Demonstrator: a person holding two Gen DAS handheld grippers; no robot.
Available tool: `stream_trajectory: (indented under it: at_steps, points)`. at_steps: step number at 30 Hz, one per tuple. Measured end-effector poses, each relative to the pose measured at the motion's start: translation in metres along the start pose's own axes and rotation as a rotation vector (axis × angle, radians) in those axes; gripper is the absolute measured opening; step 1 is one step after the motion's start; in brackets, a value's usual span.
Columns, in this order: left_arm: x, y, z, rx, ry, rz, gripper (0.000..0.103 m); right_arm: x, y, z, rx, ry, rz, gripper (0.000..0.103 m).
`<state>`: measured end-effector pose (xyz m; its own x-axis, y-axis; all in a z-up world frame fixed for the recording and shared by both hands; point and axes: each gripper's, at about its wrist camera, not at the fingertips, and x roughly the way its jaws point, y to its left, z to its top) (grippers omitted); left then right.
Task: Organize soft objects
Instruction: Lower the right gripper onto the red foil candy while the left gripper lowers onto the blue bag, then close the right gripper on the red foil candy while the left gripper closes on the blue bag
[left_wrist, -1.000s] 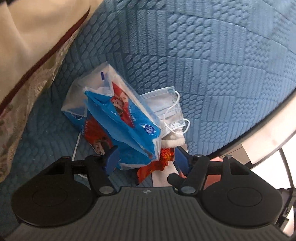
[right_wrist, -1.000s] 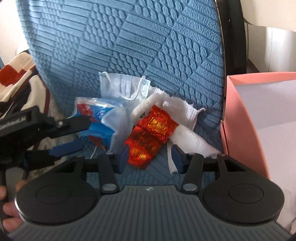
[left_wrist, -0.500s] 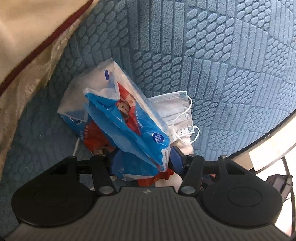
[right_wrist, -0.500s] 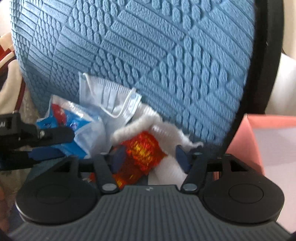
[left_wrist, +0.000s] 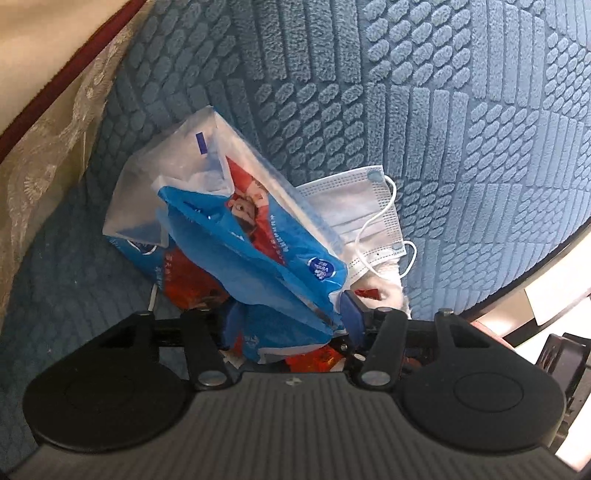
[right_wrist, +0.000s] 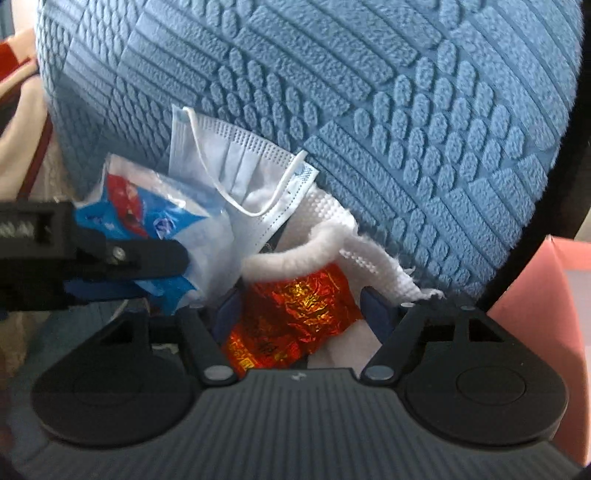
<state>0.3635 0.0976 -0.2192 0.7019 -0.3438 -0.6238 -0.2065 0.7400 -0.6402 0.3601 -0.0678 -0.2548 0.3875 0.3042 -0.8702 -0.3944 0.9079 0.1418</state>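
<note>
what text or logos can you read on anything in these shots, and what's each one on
No text reads clearly enough to quote.
Blue tissue pack: white print along its red panel and a round white logo with characters, too small and warped to read.
Pack beneath it: white characters on blue and red, blurred.
Red-gold foil wrapper: gold characters, crinkled and unreadable.
Left gripper, seen from the right wrist: white lettering, cut off and blurred.
Face mask: no print.

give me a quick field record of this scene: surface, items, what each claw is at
surface: blue cushion
items: tissue pack, face mask, white cloth, red foil wrapper
box: pink, at right edge
left claw: has just been closing, tissue pack between its pads
right claw: open, straddling red foil wrapper
</note>
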Motion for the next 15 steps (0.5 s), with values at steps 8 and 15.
stream_trajectory:
  at_steps: [8, 15]
  points:
    - [0.0055, -0.0065, -0.0006, 0.045, 0.009, -0.03, 0.014, 0.0072, -0.0096, -0.0006, -0.023, 0.014, -0.007, 0.044]
    - [0.0007, -0.0042, -0.0009, 0.057, 0.018, -0.031, 0.009, 0.0087, -0.0009, -0.0019, -0.038, 0.005, 0.008, 0.03]
